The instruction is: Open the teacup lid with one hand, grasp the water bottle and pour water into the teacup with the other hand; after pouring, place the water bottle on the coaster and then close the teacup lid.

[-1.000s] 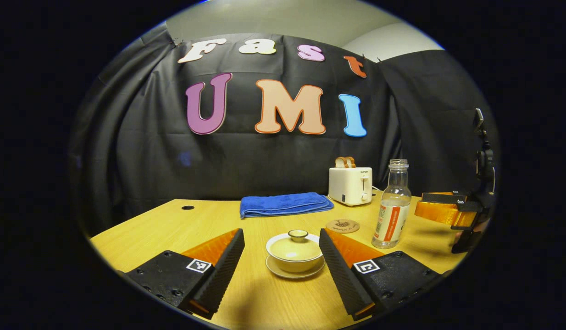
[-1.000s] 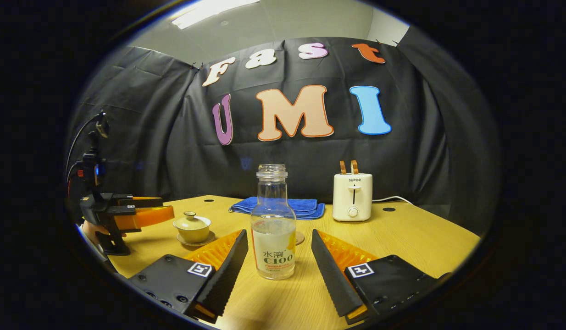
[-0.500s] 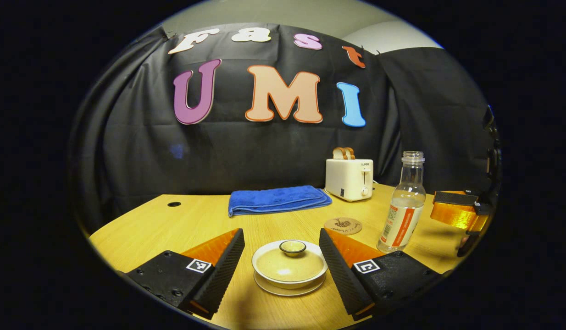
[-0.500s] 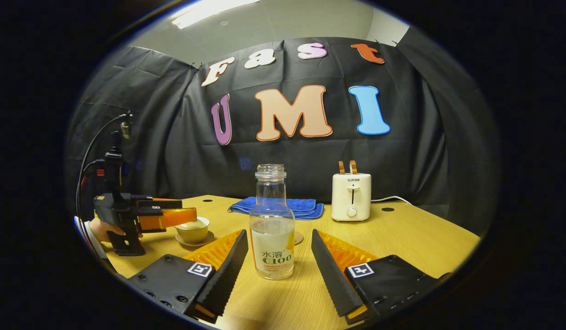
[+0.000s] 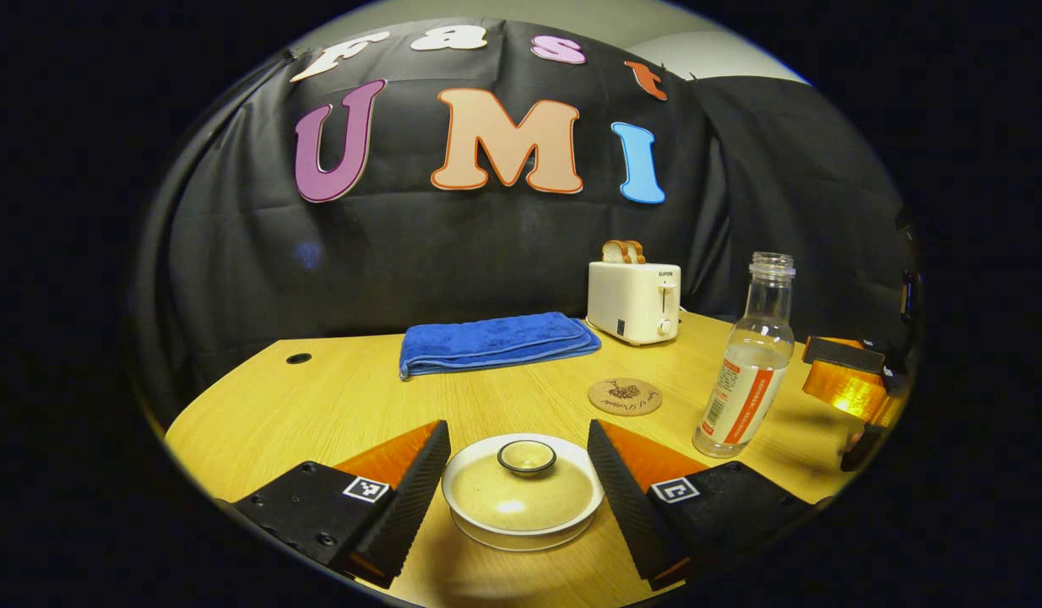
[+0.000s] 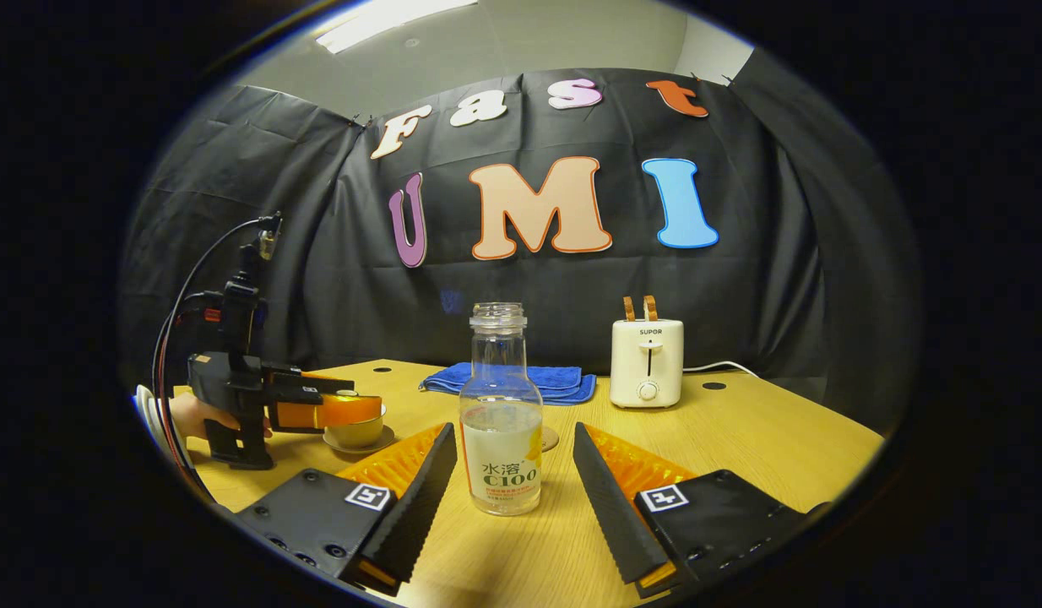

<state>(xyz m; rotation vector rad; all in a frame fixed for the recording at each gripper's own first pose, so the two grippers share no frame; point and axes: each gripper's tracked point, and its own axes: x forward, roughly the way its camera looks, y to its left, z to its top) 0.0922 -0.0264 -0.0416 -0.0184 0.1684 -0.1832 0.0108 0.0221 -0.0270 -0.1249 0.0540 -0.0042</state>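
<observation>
Left gripper (image 5: 518,473) hangs just above the teacup (image 5: 523,498), fingers spread wide, one on each side of the lidded cup with a gap to either side, so nothing is pinched. Its lid (image 5: 521,488) sits squarely on the cup, the small round knob (image 5: 527,456) standing up between the two fingers, and the cup rests on its saucer (image 5: 521,539) on the wooden table (image 5: 335,405). From the right gripper view, the left gripper (image 6: 339,411) reaches in from the left at lid height over the cup (image 6: 356,432), a hand (image 6: 196,415) behind it on the handle and cables looping up from the body.

Right gripper (image 6: 514,473) is spread open too, its fingers flanking the water bottle (image 6: 501,422) without touching it. The bottle stands upright with no cap on, partly filled. In the left gripper view that bottle (image 5: 746,371) stands at the right of the table, with the right gripper (image 5: 850,384) just beyond it.

Over by the bottle, the round coaster (image 5: 624,396) lies flat and bare on the table, near the bottle but apart from it. Farther back, a folded blue towel (image 5: 496,340) lies on the table, and a white toaster (image 5: 632,301) with bread in its slots stands beside it.
</observation>
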